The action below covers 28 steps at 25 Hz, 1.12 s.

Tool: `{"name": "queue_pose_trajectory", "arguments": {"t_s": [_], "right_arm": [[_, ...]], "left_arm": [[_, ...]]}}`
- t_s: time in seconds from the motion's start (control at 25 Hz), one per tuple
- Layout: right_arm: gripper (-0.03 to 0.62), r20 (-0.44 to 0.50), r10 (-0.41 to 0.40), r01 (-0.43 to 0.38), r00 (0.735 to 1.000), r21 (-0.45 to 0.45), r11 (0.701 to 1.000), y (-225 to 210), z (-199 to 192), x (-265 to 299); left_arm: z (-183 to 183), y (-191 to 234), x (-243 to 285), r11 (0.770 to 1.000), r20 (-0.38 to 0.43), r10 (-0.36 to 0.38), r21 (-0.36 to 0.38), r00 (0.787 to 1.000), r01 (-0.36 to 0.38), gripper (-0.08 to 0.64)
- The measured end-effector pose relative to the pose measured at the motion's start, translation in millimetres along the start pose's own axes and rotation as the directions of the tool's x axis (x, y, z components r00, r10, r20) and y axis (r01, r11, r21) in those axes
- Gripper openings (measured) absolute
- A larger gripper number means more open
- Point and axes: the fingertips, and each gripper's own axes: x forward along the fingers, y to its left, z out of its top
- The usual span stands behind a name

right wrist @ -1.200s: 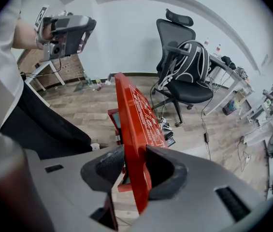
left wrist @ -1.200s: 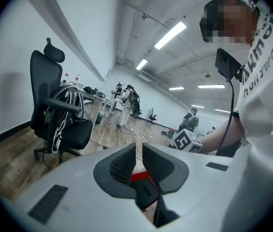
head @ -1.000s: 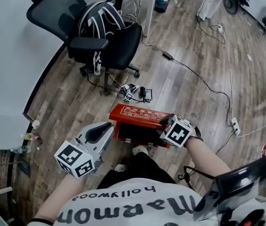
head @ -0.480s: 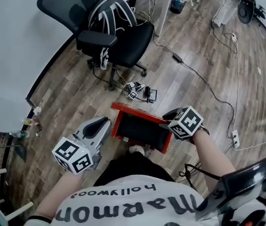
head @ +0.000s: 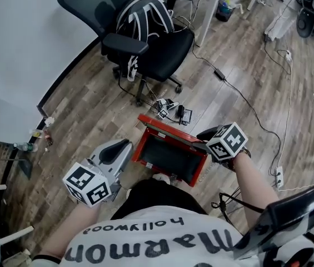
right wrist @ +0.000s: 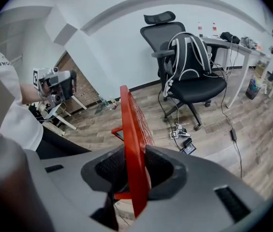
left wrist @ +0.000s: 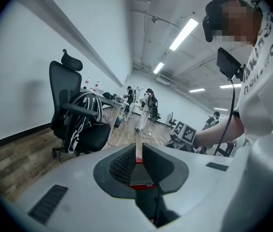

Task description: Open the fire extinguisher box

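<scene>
The red fire extinguisher box [head: 144,149] lies on the wooden floor in front of my knees, and its dark inside shows. Its red lid [head: 170,129] stands up along the far side. My right gripper [head: 205,140] is shut on the lid's right end; in the right gripper view the lid [right wrist: 130,129] runs as a thin red sheet between the pads of this gripper [right wrist: 132,174]. My left gripper [head: 123,146] hovers just left of the box, apart from it, its jaws together with nothing held. In the left gripper view, a strip of red shows below the left gripper [left wrist: 138,152].
A black office chair with a black-and-white backpack [head: 148,32] stands beyond the box. Chargers and cables [head: 173,111] lie between chair and box, and a power strip [head: 279,177] is at the right. A wall runs along the left. Other people stand far off.
The lid has swung up from lying flat on the box to standing open, and the box's inside now shows. My right gripper moved rightward and upward with it. The left gripper hardly moved.
</scene>
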Motion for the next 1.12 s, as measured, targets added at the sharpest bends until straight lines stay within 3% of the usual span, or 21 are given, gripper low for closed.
{"name": "queue_pose_trajectory", "arguments": {"t_s": [0.4,0.76,1.12], "right_arm": [[0.126,0.044,-0.007,0.009,0.999,-0.040,0.999,-22,11,-6],[0.117,0.102,-0.079,0.090,0.992,-0.112,0.990,-40,20,-6],[0.109,0.136,-0.107,0.127,0.985,-0.148,0.981,-56,26,-6]], "left_arm": [[9,9,-6,0.998,0.000,0.065,-0.002,0.998,-0.065,0.043],[12,27,-18,0.994,-0.012,0.112,0.005,0.994,-0.112,0.042],[17,53,-32,0.981,0.009,0.189,-0.053,0.982,-0.188,0.043]]}}
